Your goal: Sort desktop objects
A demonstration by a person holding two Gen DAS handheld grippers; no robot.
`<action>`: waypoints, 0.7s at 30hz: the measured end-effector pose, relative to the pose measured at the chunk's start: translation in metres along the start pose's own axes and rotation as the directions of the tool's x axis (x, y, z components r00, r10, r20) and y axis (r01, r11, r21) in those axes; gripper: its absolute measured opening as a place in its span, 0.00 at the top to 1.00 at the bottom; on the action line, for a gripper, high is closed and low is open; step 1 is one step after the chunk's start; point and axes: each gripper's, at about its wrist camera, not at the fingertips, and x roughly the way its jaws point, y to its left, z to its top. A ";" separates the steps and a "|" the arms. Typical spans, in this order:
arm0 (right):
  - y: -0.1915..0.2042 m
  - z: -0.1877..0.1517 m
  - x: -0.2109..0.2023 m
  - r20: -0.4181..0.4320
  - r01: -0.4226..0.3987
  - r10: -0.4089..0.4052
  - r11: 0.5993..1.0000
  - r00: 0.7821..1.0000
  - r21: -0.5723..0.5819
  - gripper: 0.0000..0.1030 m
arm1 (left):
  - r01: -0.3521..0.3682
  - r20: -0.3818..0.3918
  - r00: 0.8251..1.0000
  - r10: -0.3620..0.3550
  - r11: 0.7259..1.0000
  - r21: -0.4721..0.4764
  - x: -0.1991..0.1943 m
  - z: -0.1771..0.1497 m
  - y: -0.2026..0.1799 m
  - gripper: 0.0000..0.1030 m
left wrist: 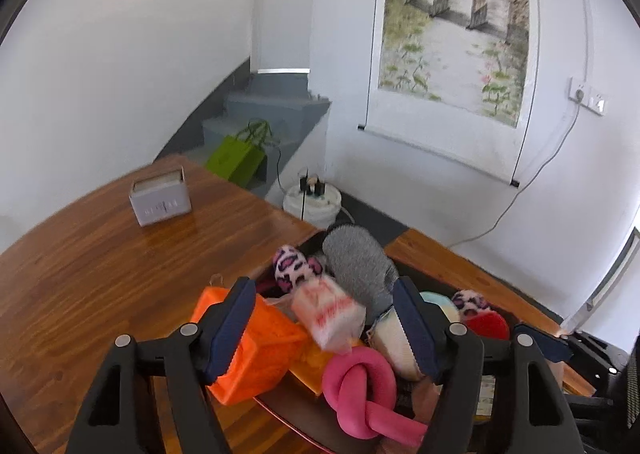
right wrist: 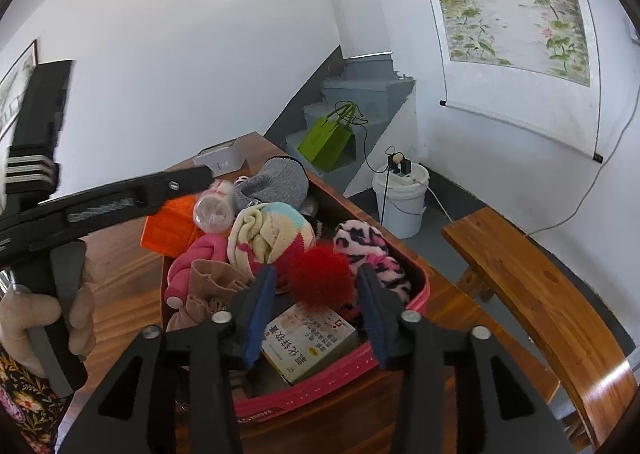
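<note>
Both tongs part-open, empty: left tongs (left wrist: 320, 334), right tongs (right wrist: 316, 314) above bin (right wrist: 340, 390).

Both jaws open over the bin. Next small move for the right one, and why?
Probably ease the right hand-held gripper down and close on the red pompom: it sits between the open jaws, on top of the pile in the pink bin, unobstructed.

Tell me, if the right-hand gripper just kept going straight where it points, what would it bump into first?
Most likely the fluffy red pom-pom, which sits between the open fingertips of the right gripper on top of the pile in the pink bin. Depth is hard to judge.
</note>
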 end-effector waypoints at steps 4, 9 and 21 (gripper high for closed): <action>-0.005 0.000 -0.005 0.002 -0.003 0.003 1.000 1.000 0.029 0.42 | -0.010 0.029 1.000 0.010 1.000 -0.013 -0.020 0.001 0.003 0.29; -0.009 0.007 -0.023 0.026 -0.014 0.013 0.998 1.000 0.069 0.23 | -0.096 0.088 0.991 0.104 0.991 -0.091 -0.062 -0.005 0.016 0.00; 0.000 -0.033 -0.051 -0.050 -0.019 0.020 1.000 0.999 0.020 0.17 | -0.343 -0.052 0.938 0.342 0.904 -0.256 -0.098 -0.075 0.044 0.00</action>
